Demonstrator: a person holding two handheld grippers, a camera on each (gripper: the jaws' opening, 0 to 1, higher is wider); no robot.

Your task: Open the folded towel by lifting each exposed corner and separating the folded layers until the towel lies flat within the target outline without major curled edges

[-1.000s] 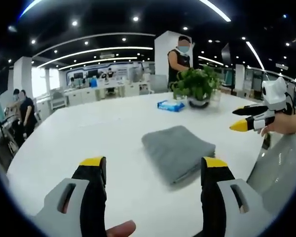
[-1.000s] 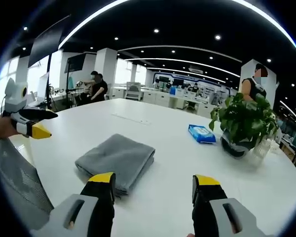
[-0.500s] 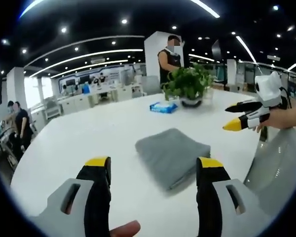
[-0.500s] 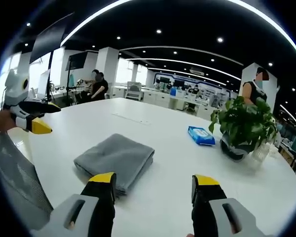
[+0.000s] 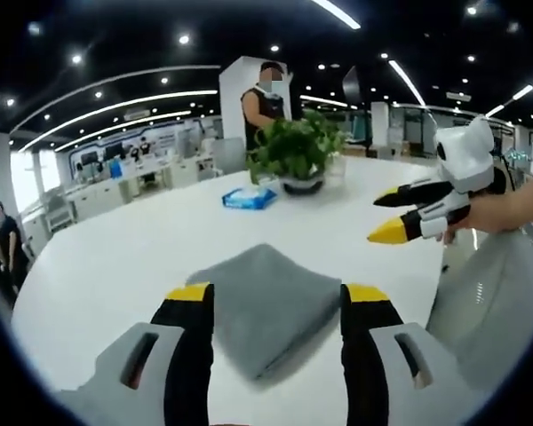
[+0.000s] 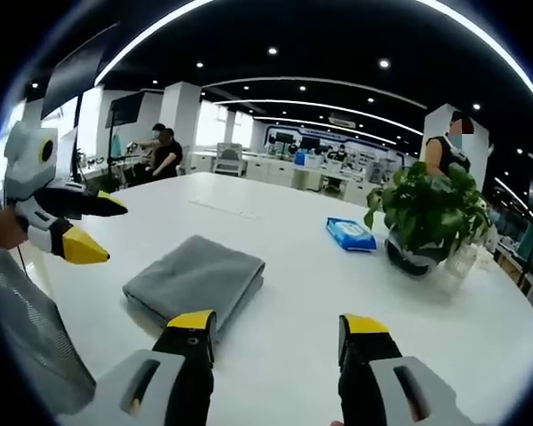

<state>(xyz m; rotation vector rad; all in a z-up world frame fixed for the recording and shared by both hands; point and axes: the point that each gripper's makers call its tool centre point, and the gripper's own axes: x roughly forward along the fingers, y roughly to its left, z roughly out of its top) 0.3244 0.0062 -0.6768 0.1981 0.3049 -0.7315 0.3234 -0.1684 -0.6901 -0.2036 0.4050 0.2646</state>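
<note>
Nothing unfolded yet: grey towel (image 5: 265,312) lies folded on white surface (image 5: 115,266), just ahead of left tongs (image 5: 277,302), ahead-left of right tongs (image 6: 278,327). Both tongs released, empty. All corners left.

1. Bright and even, lit from ceiling light strips (image 6: 320,84) and recessed spots (image 5: 186,39).
2. Daylight glare through windows (image 6: 89,120) far off.
3. Soft, faint shadow under towel (image 5: 266,306) on glossy white table (image 6: 284,266).
4. Strong fisheye bending and blur toward edges.
</note>
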